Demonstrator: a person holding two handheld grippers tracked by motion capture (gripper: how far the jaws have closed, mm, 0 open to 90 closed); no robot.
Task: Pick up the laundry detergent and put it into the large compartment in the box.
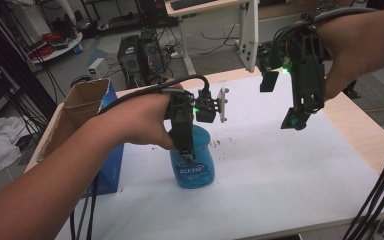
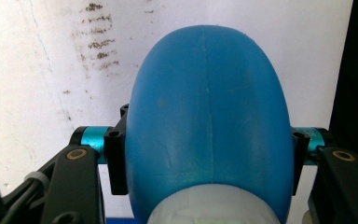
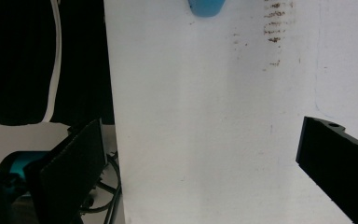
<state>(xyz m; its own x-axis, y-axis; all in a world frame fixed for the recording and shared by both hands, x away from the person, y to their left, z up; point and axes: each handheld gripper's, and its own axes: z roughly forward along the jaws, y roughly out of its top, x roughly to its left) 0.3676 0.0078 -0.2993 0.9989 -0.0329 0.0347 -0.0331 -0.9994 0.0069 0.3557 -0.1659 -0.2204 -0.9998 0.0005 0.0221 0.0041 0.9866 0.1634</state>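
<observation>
Left gripper jaws clamped on blue bottle at frame centre, probably not yet lifted off surface; right gripper jaws wide, empty, upper right.

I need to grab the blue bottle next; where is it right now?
In the high view the blue bottle stands on the white table, left of centre, clamped by the left gripper, beside the cardboard box.

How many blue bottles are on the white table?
1. The blue bottle stands near the table's left side, beside the cardboard box, clamped by the left gripper. The box might hide more.
</observation>
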